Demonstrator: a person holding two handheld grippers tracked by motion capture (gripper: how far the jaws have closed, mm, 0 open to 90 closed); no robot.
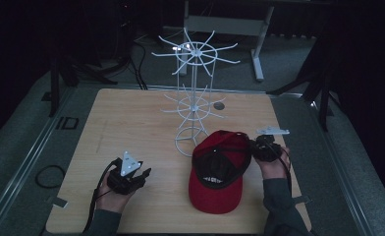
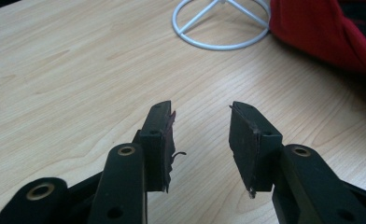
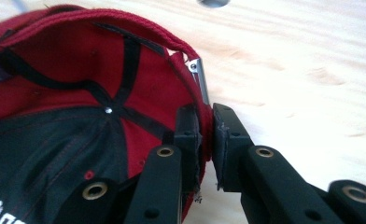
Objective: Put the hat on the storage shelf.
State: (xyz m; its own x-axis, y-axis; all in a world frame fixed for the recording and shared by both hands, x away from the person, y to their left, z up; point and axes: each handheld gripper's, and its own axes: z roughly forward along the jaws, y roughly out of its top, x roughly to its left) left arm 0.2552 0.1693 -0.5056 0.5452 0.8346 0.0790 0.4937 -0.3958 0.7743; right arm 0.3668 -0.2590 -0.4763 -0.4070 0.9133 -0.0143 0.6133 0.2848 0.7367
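A red cap [image 1: 217, 169] lies upside down on the wooden table [image 1: 131, 128], brim toward me, its black-taped inside [image 3: 78, 93] showing. My right gripper [image 1: 259, 146] is shut on the cap's back rim [image 3: 206, 135], one jaw inside the cap and one outside, just below the metal strap buckle [image 3: 197, 70]. My left gripper [image 1: 142, 173] rests low over bare table at the left of the cap, open with nothing between its fingers [image 2: 158, 135]. A white wire display stand [image 1: 194, 93] rises behind the cap, its ring base [image 2: 221, 28] on the table.
A round hole [image 1: 219, 105] sits in the table behind the stand. A desk frame [image 1: 257, 44] and cables stand on the dark floor beyond the table. A cable loop [image 1: 48, 176] lies off the table's left edge.
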